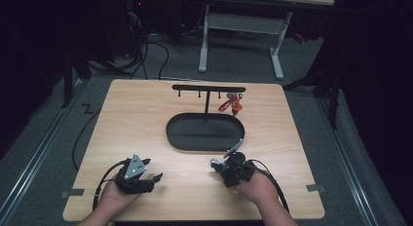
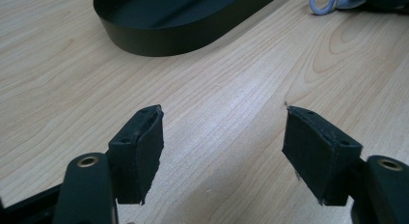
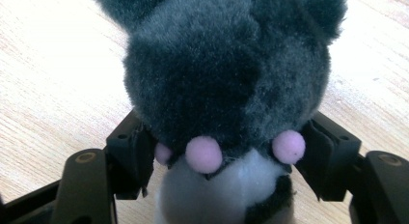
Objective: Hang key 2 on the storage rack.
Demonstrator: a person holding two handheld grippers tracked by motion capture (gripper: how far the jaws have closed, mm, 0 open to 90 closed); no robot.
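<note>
The right gripper point(image 3: 226, 156) is closing its pads point(image 3: 140, 156) on a soft, light plush toy point(image 3: 226, 74), seemingly gripping it mid-body, while the left gripper point(image 2: 222, 151) is sitting open and empty.

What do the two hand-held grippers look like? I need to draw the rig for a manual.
Both are black. The left gripper carries a grey three-cornered plate on top and trails a black cable; its pads are flat, dark and worn at the edges. The right gripper has the same blocky black jaws with round metal rivets, and a black cable.
</note>
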